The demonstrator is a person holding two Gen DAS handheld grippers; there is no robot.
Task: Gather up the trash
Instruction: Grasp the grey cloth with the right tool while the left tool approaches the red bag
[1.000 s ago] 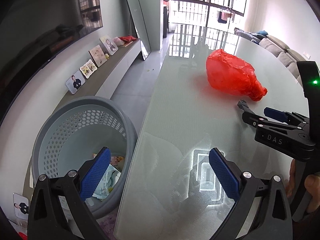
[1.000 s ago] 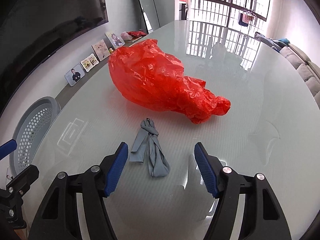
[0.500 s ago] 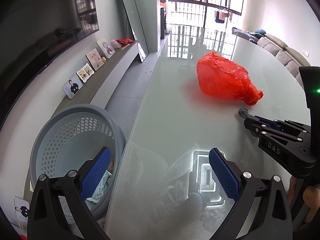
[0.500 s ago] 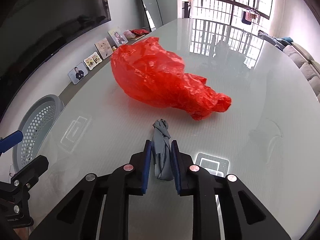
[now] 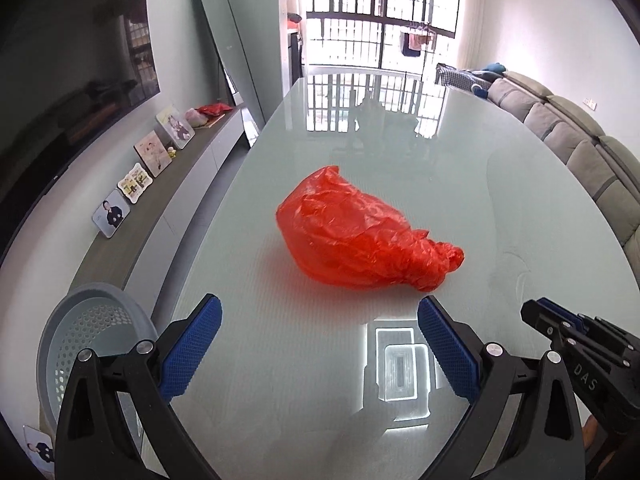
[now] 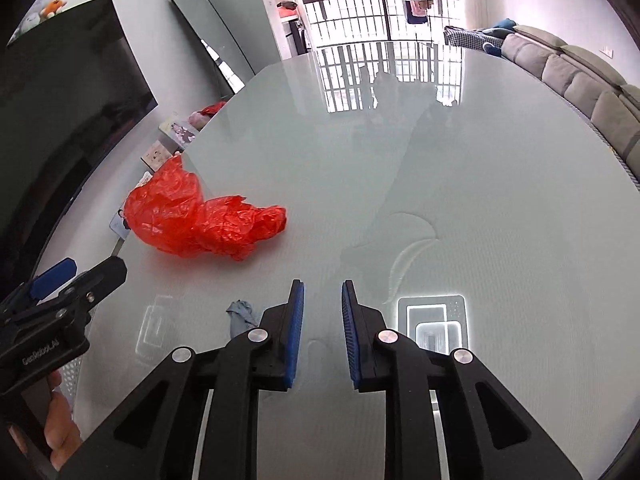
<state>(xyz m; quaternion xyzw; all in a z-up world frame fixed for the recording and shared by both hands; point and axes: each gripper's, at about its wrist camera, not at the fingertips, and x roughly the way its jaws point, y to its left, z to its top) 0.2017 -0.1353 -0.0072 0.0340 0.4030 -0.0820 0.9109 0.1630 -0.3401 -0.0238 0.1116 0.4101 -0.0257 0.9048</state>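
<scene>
My left hand-held gripper [image 5: 320, 320] gapes empty and my right hand-held gripper [image 6: 322, 292] is pinched nearly closed on nothing. The red bag [image 5: 360, 248] and grey scrap [image 6: 240, 314] lie uncollected on the table [image 5: 400, 160], and the basket [image 5: 80, 308] waits lower left.

Barred window [image 5: 380, 40] backlights glass table [image 5: 400, 152], grey sofa [image 5: 580, 148] right

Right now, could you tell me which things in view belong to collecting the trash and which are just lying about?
Job in hand: red plastic bag, grey scrap, grey basket.
Just lying about: photo frames, leaning mirror, sofa.
</scene>
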